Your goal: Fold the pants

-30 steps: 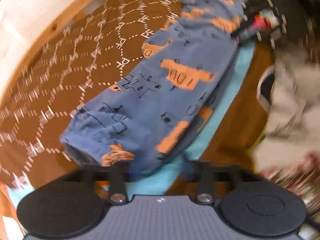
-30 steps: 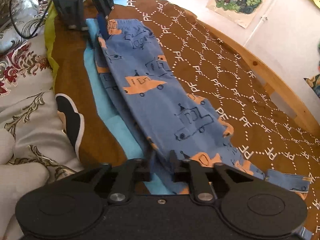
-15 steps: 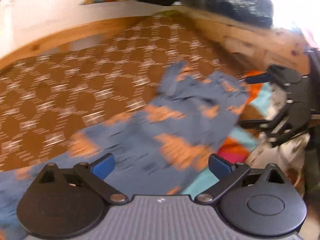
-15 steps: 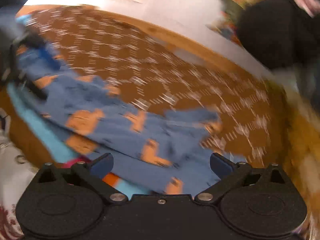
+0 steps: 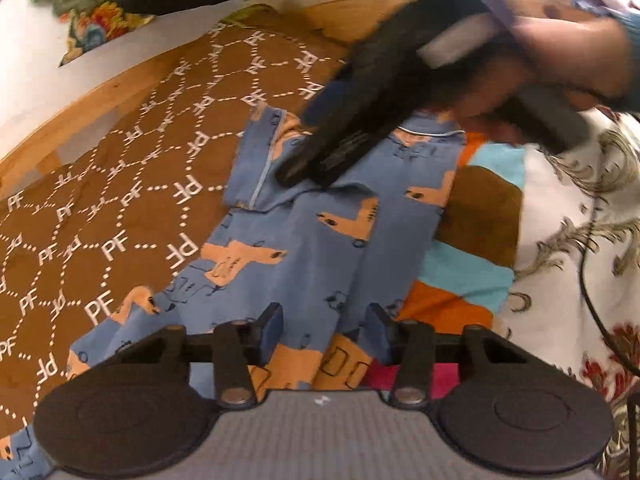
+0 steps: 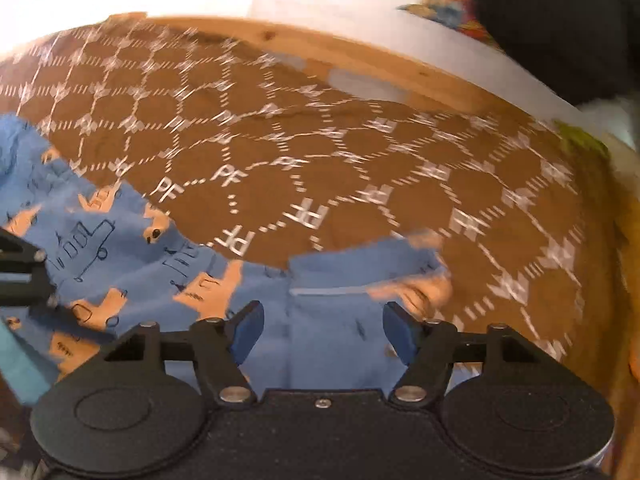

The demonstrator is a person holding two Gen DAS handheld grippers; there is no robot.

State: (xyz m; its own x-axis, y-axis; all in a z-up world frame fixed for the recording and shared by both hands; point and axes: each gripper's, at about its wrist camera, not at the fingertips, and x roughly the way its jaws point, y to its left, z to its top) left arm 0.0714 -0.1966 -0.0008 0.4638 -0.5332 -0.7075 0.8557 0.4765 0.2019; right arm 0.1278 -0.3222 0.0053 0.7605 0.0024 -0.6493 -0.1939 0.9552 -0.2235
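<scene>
- Left wrist view: pants (image 5: pixel 320 216), blue with orange vehicle prints, lie lengthwise on a brown bedspread (image 5: pixel 120 184) patterned with white dotted hexagons and "PF" letters.
- Left gripper (image 5: pixel 325 330): low in frame, directly over the near stretch of the pants; jaws part-spread and closing, blue cloth between the fingers, pads not seen pressing on it.
- Right gripper (image 5: pixel 316 160), same view: a dark, blurred body reaching down from upper right, its tip at the far part of the pants where a pale piped seam shows; a hand (image 5: pixel 568 44) holds it.
- Beside the pants, right: a patchwork cloth (image 5: pixel 476 276) in turquoise, orange, brown and pink, then a white quilt (image 5: pixel 568 216) with scroll pattern.
- Right wrist view: right gripper (image 6: pixel 323 334) over the folded end of the pants (image 6: pixel 160 280); jaws wide and closing, blue cloth beneath and between the fingers, no pinch visible.
- Same view: left gripper (image 6: pixel 28 276) at left edge, over the pants; its jaws cannot be made out here.
- Wooden bed frame (image 6: pixel 360 52) runs along the far edge of the bedspread (image 6: pixel 320 152), white wall behind; picture motion-blurred.
</scene>
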